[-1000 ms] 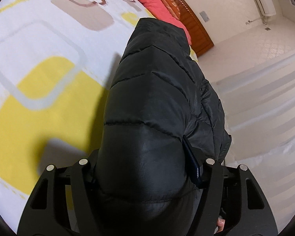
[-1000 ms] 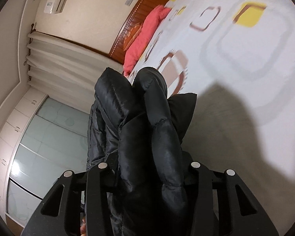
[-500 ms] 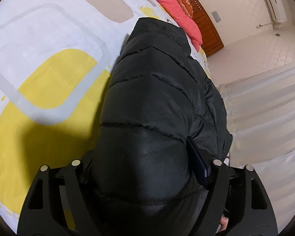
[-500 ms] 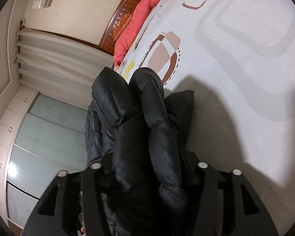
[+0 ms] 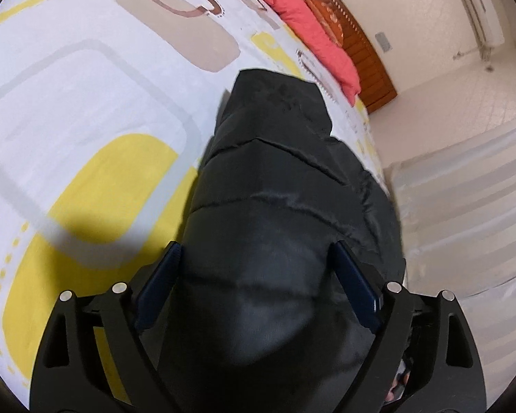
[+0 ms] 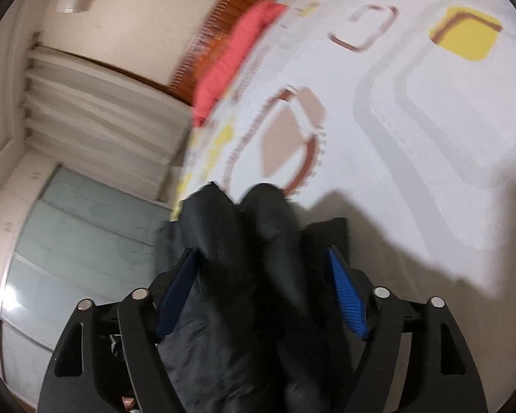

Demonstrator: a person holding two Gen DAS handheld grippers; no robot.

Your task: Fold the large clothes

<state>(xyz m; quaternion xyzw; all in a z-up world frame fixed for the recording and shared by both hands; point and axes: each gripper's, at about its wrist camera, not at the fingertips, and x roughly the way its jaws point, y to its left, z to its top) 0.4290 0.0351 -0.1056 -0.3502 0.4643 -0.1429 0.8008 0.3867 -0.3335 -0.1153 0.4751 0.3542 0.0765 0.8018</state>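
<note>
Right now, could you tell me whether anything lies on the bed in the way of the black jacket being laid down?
Nothing visible does. The black puffer jacket sits between both grippers' fingers, and the patterned bedspread ahead of it is bare. The red pillow lies far off by the headboard.

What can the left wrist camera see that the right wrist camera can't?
Only the left wrist view shows the big yellow patch on the bedspread beside the jacket.

Only the right wrist view shows the pale green glass doors.

Both show the black puffy jacket between the fingers of the left gripper, whose jaws are opening, and the right gripper, whose jaws are closing. Both also show the red pillow and the curtains.
</note>
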